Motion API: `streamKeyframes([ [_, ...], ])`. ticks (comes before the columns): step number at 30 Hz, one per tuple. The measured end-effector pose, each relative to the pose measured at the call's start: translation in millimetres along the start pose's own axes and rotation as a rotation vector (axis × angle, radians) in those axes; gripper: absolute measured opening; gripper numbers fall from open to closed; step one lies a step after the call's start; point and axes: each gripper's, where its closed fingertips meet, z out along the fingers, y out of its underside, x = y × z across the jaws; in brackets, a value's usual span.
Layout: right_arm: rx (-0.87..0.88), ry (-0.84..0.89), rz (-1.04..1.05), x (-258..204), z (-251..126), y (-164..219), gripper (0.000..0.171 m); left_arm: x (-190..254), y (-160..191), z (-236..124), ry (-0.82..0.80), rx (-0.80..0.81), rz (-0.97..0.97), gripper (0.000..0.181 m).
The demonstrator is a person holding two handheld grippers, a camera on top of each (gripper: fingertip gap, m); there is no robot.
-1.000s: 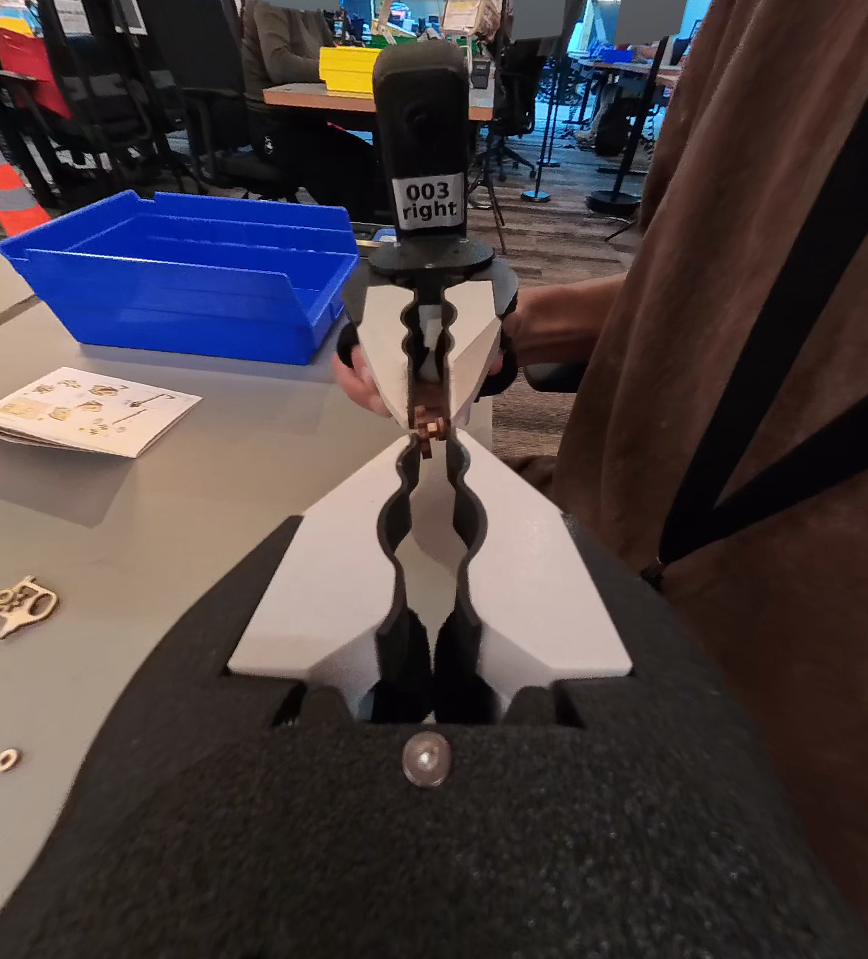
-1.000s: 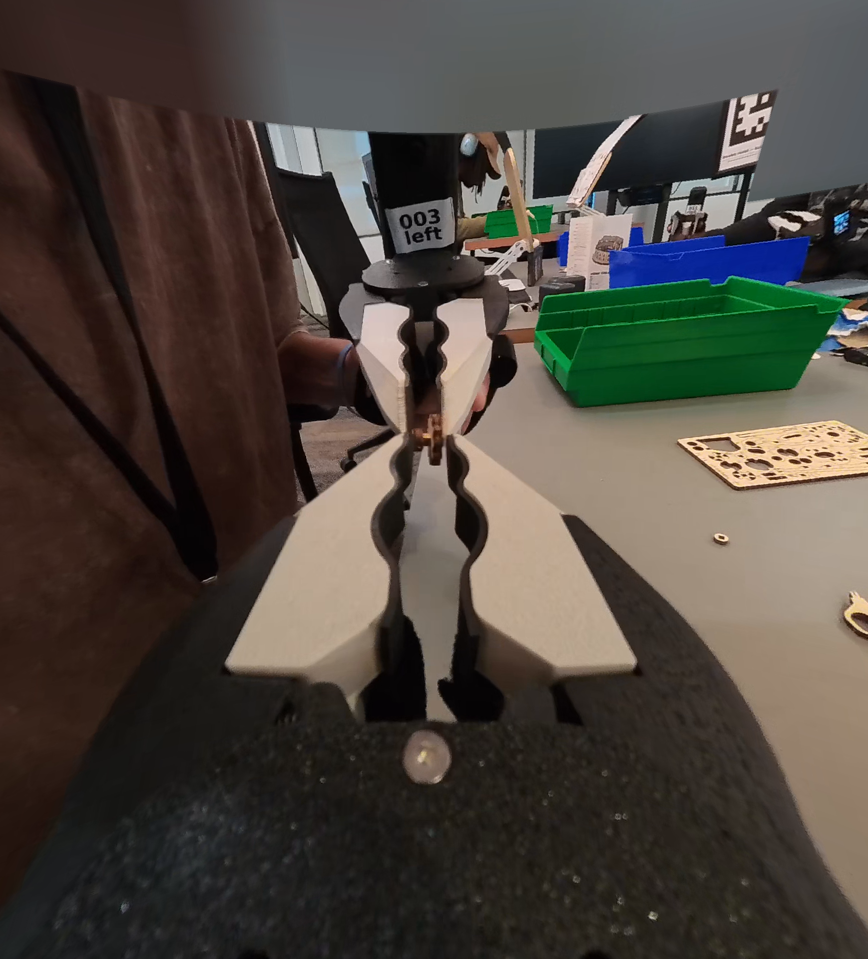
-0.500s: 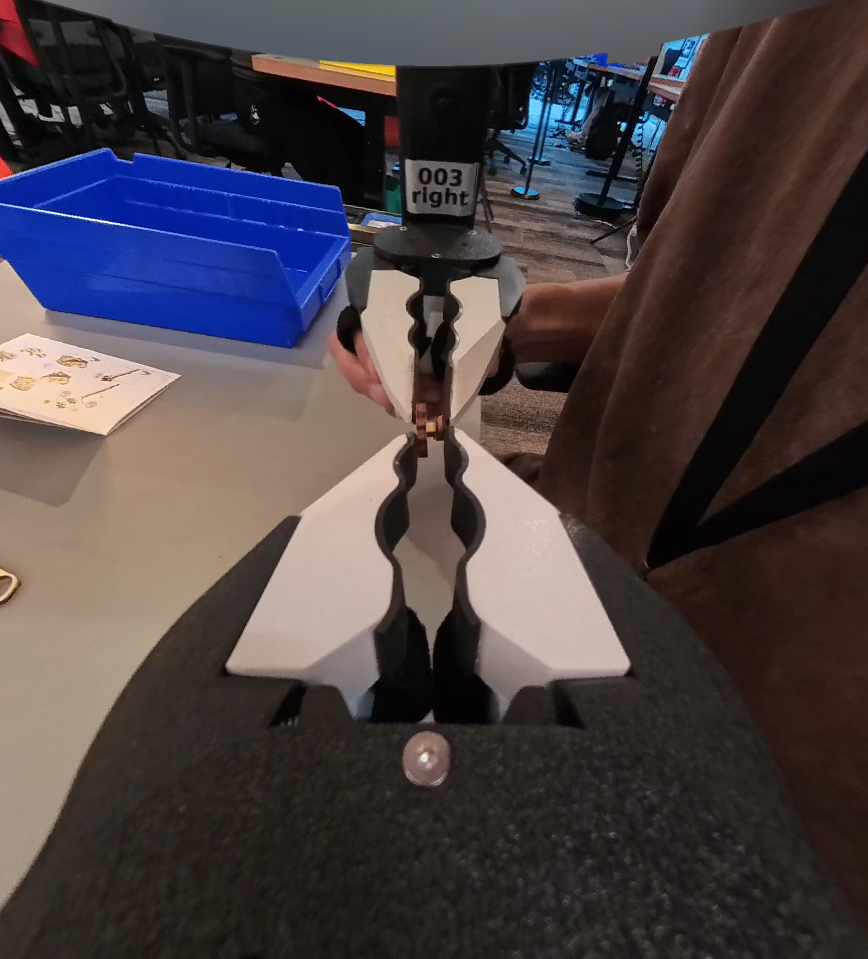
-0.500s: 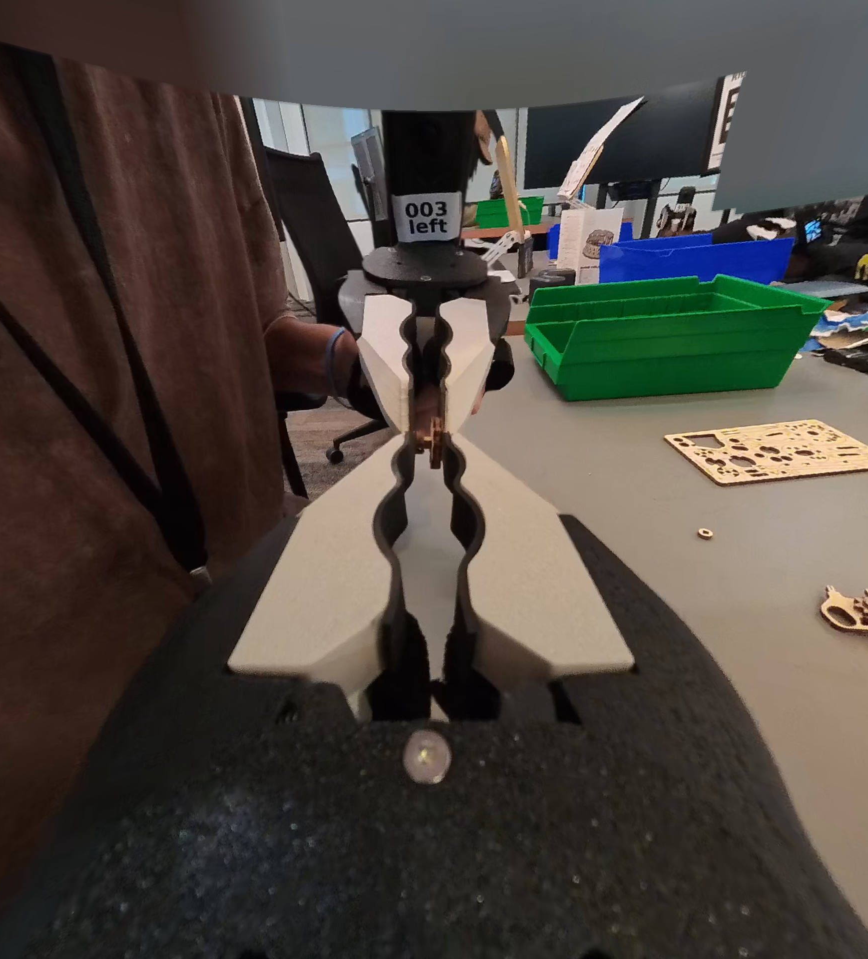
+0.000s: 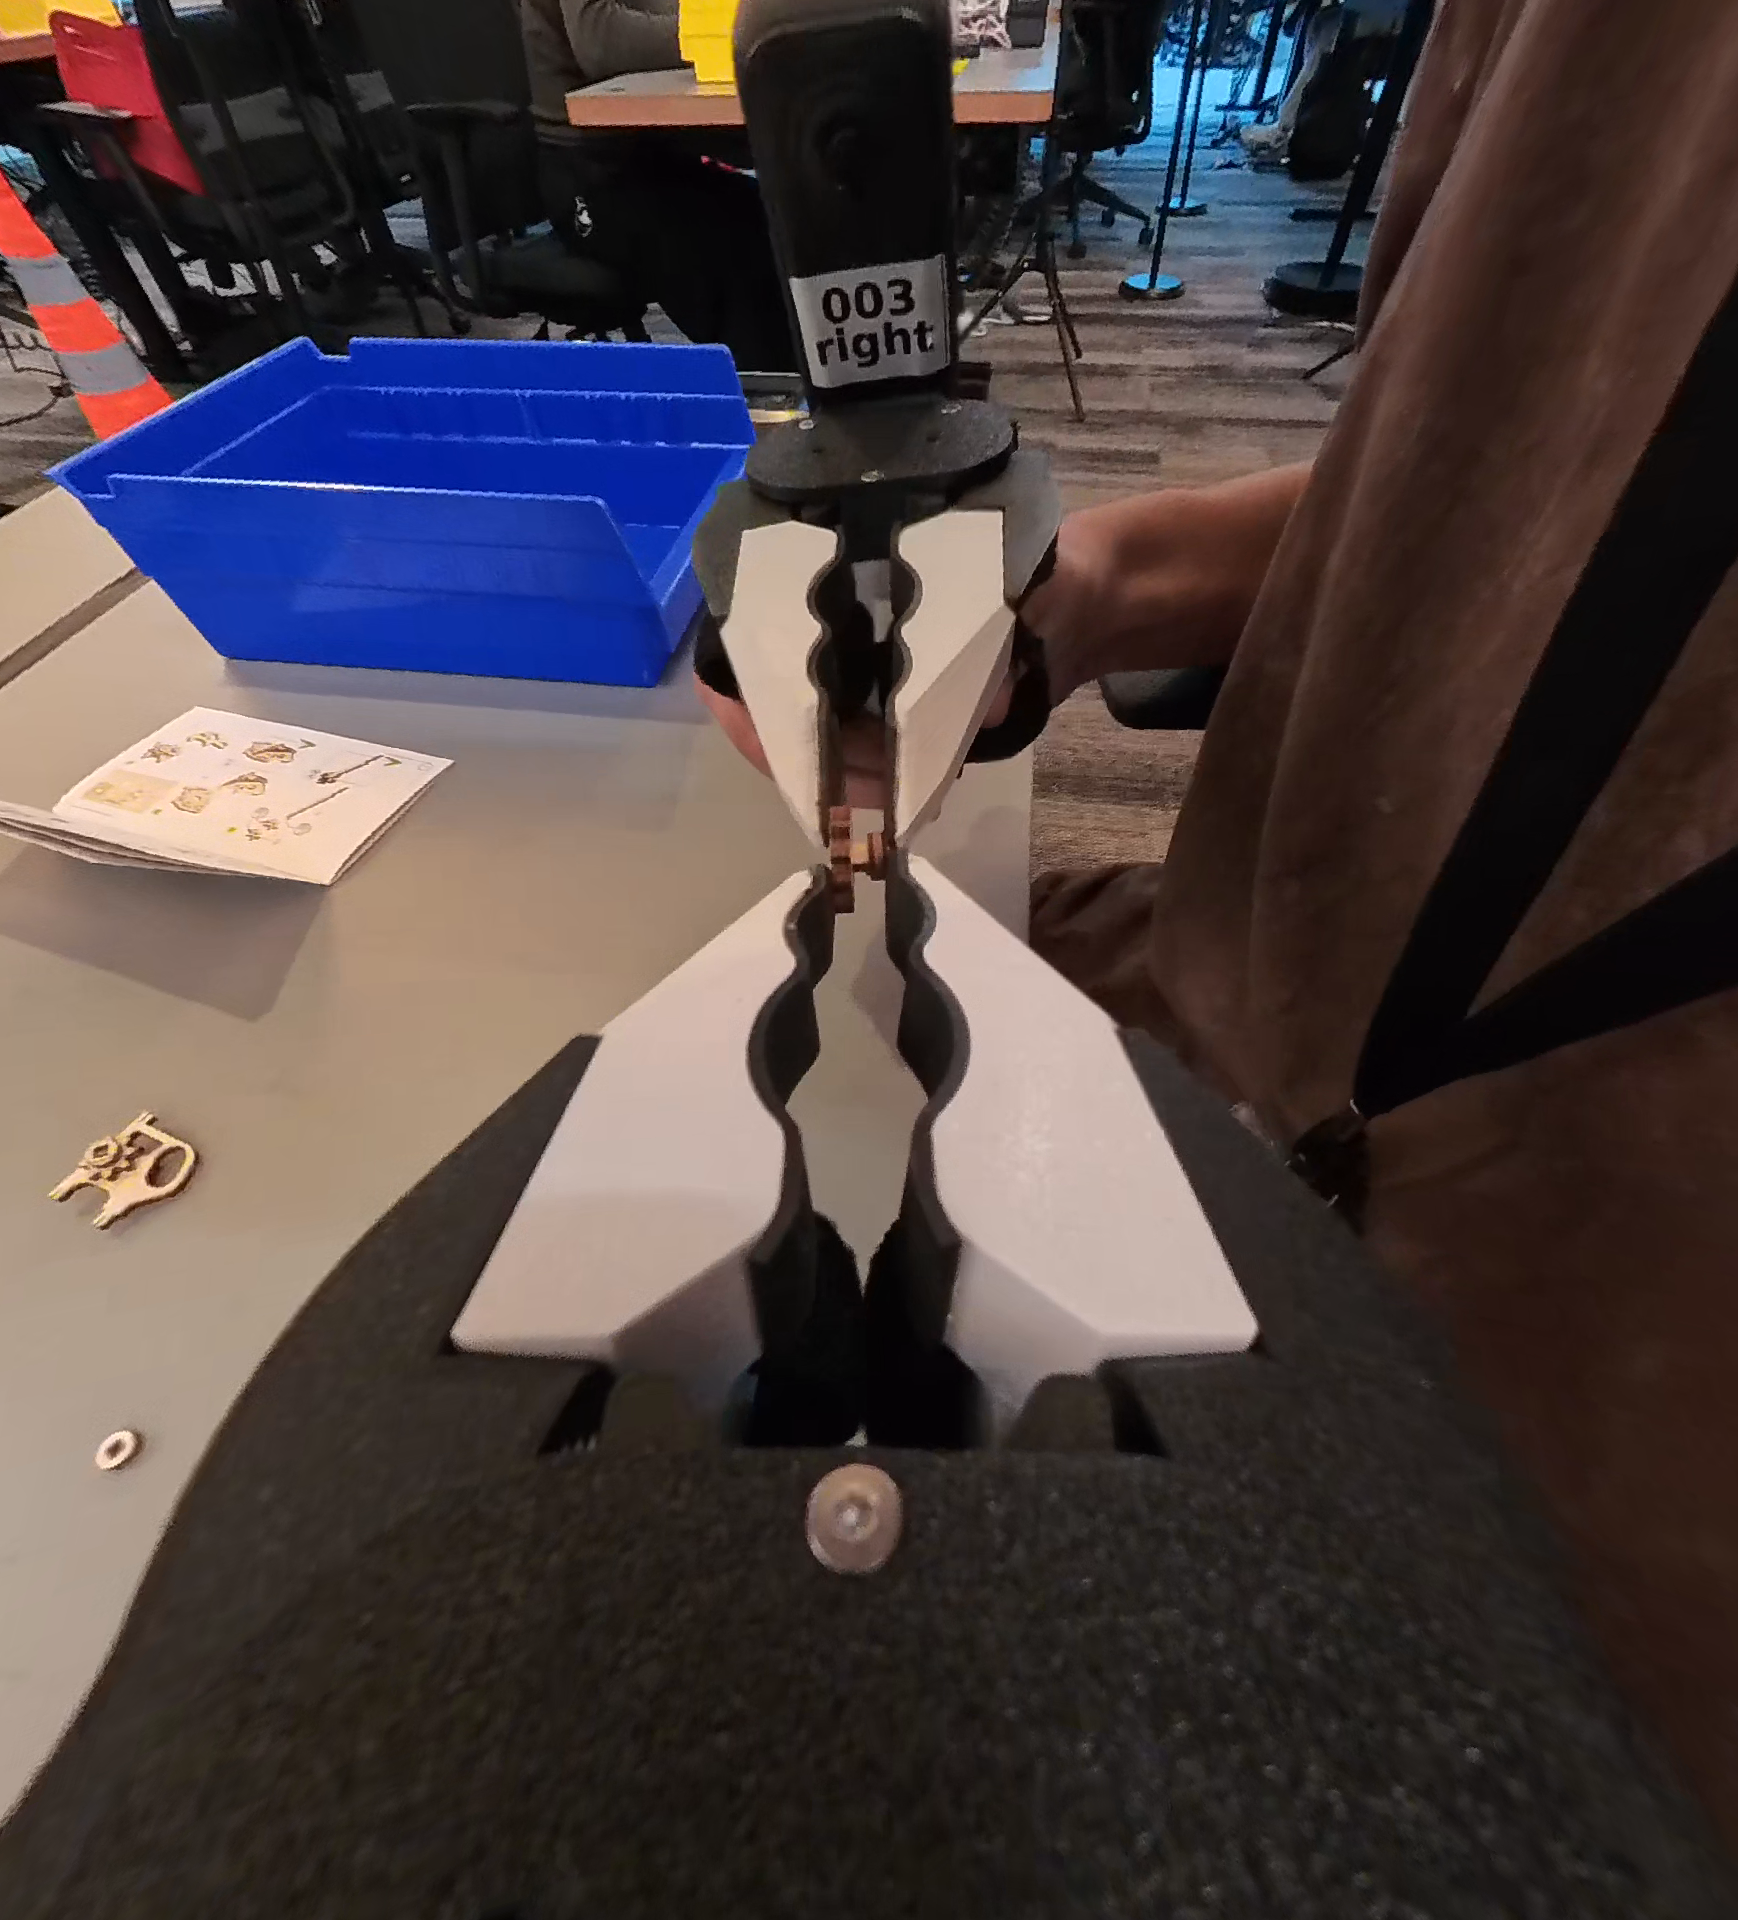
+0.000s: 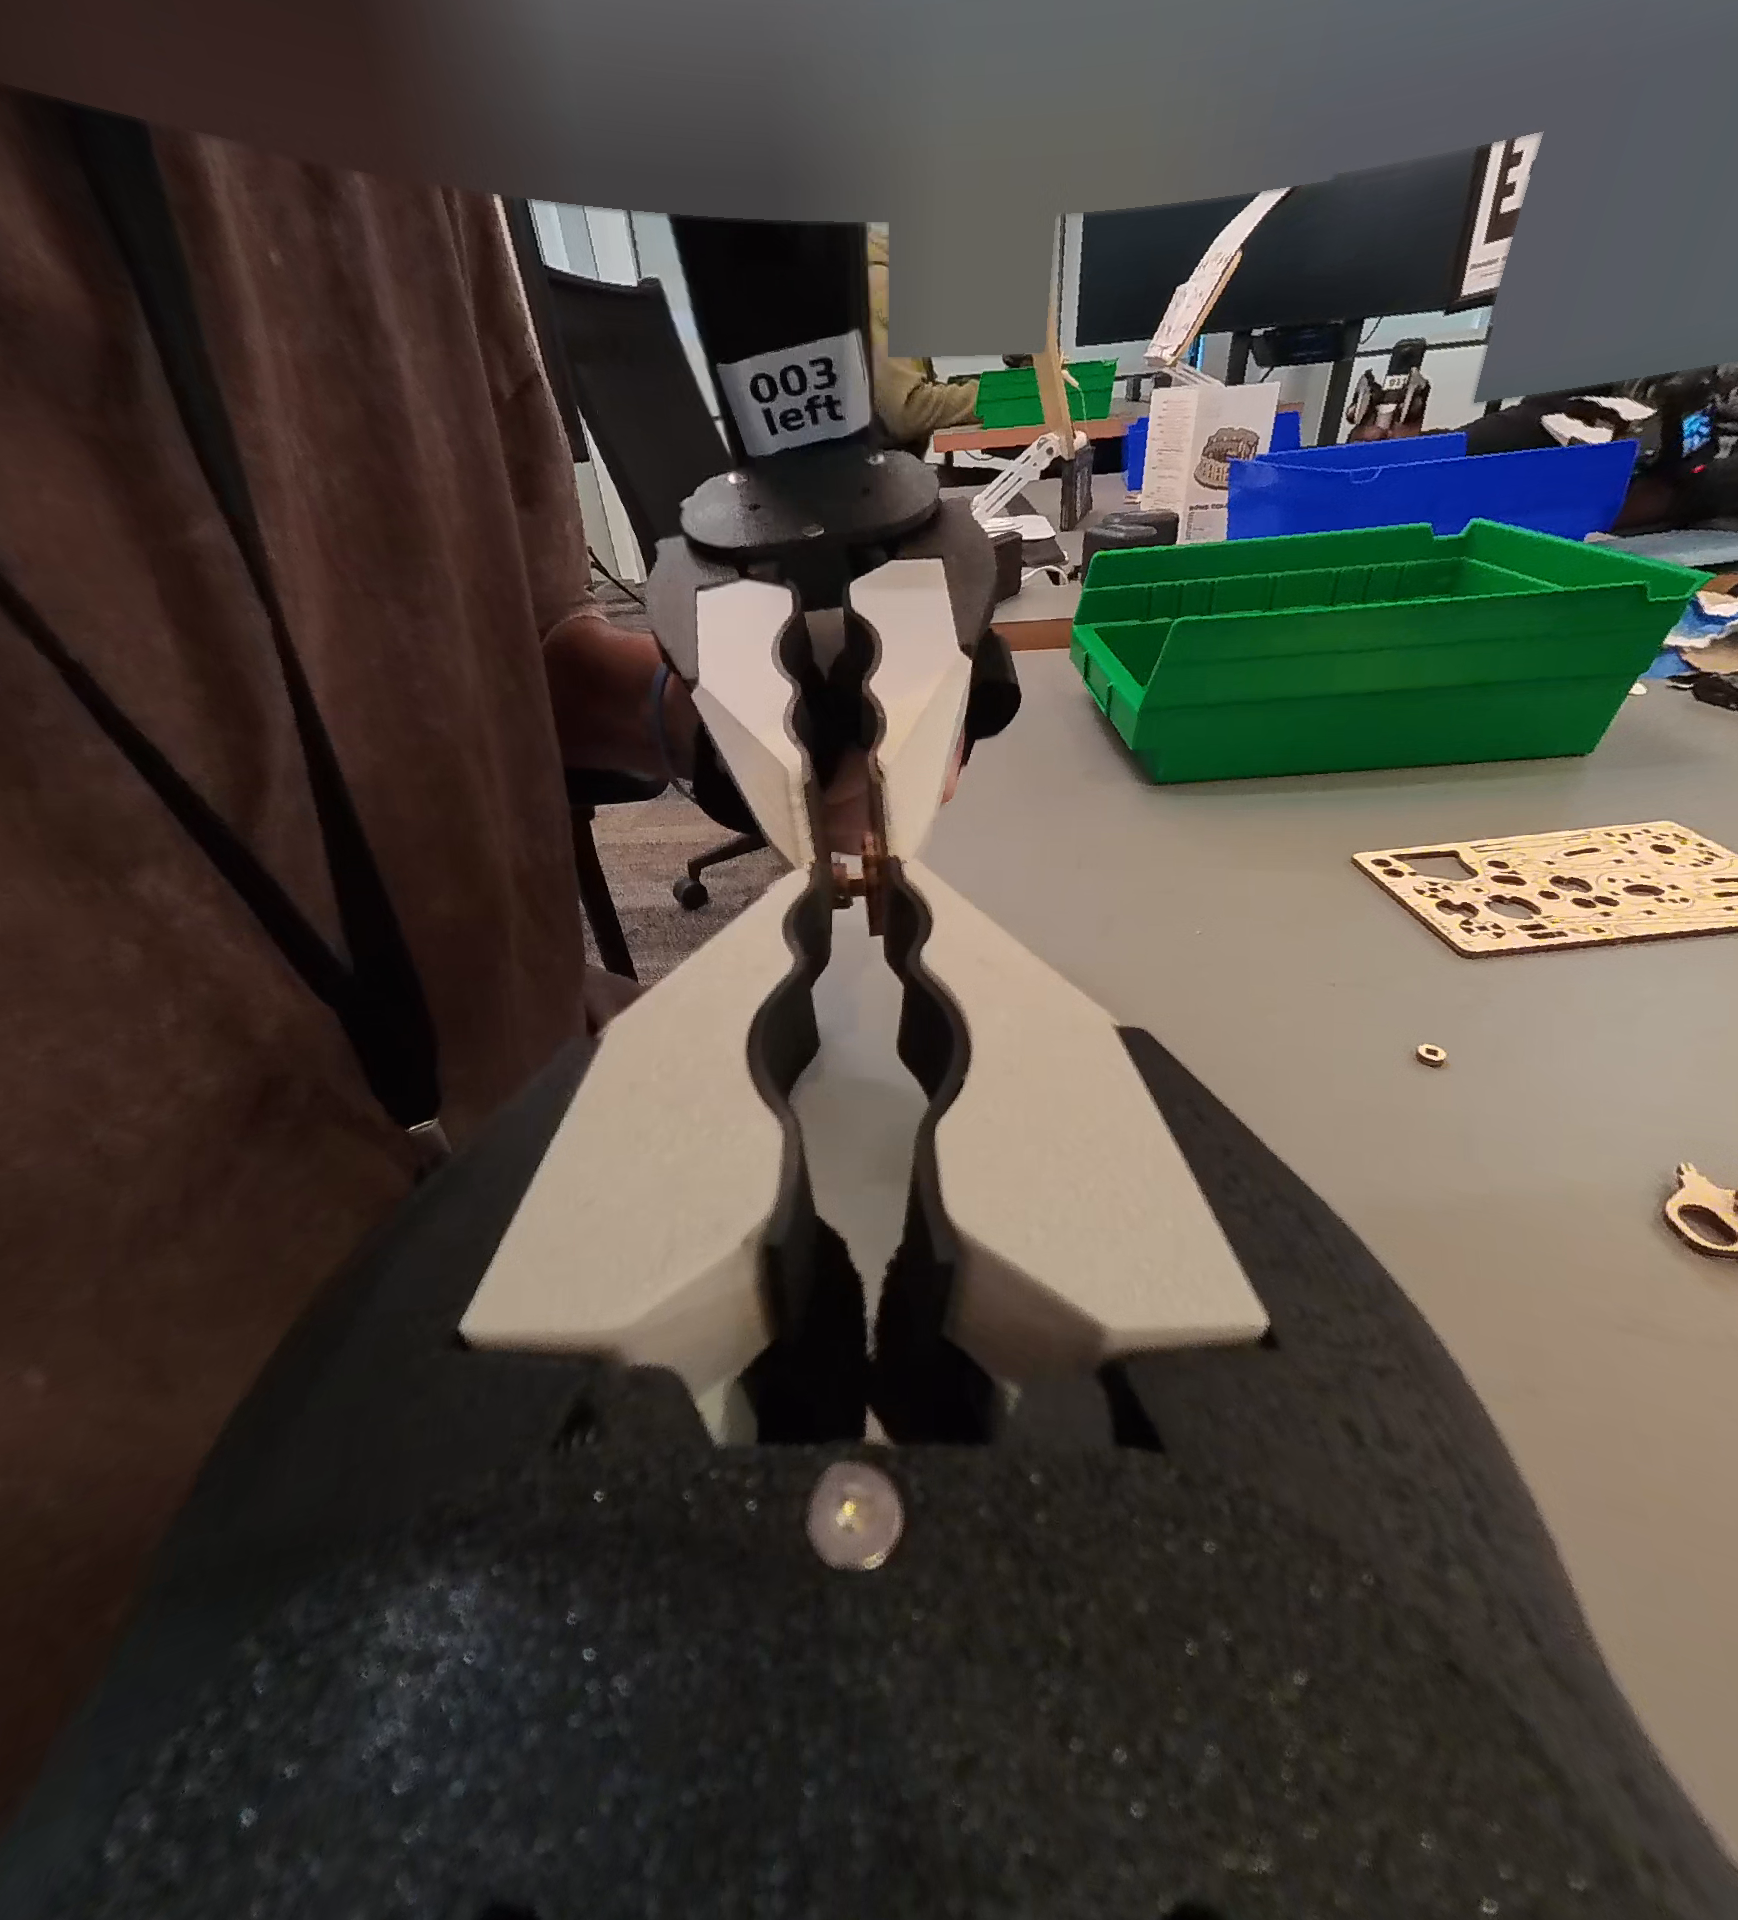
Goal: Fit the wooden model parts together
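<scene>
My two grippers meet tip to tip above the near edge of the grey table [image 5: 491,987]. In the left wrist view my left gripper [image 5: 857,894] is shut on a small dark wooden part [image 5: 840,883]. The right gripper [image 5: 857,823] faces it, shut on a small light wooden part [image 5: 867,850]. The two parts touch between the tips. In the right wrist view my right gripper [image 6: 857,902] holds its wooden part [image 6: 873,883] against the left gripper [image 6: 849,847]. How the parts sit together is hidden by the fingers.
On the table lie a blue bin [image 5: 408,520], an instruction leaflet [image 5: 221,800], a wooden subassembly [image 5: 122,1184], a small ring [image 5: 117,1449], a green bin [image 6: 1364,644] and a punched wooden sheet [image 6: 1592,899]. A person in brown [image 5: 1467,727] stands close. Only a small space, under 4 cm, lies between the two pairs of fingers.
Both grippers stayed shut and tip to tip on the parts. The pair tilted down half a second ago and has come back up to about where it was.
</scene>
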Motion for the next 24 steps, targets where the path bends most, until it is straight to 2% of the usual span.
streamKeyframes([
  [24,-0.004,0.003,0.016,1.9,-2.1,-0.9,0.009,-2.4,-1.2,1.2,-0.035,-0.021,-0.017,0.008],
])
